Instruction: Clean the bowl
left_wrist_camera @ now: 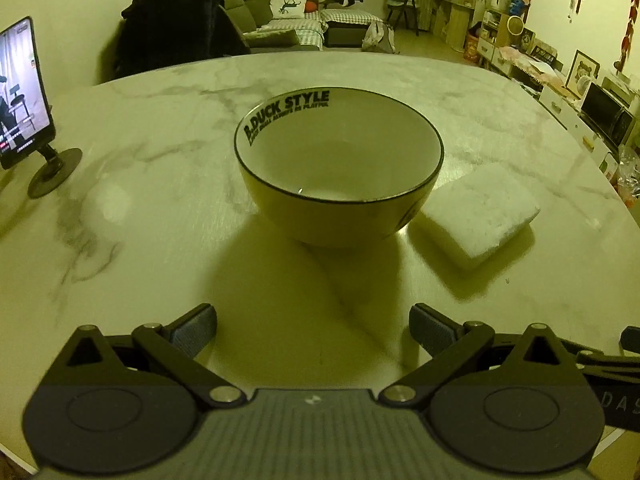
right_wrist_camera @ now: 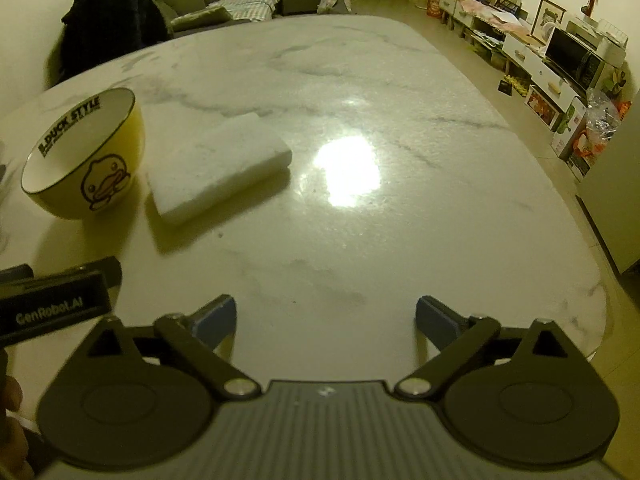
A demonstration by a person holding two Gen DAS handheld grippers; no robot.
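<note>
On the table (left_wrist_camera: 160, 184), both claws spread, bowl (left_wrist_camera: 339, 168) hides sponge's (left_wrist_camera: 480, 212) near corner.

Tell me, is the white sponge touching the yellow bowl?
Cannot tell. In the right wrist view the sponge lies right beside the bowl, its near corner tucked under the bowl's curve; in the left wrist view the bowl overlaps the sponge's edge. Neither shows a gap or contact.

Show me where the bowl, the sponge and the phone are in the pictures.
bowl (left_wrist_camera: 320, 216): left wrist view, on its near outer wall.
sponge (right_wrist_camera: 216, 160): right wrist view, on its top face.
phone (left_wrist_camera: 20, 92): left wrist view, on its screen.
</note>
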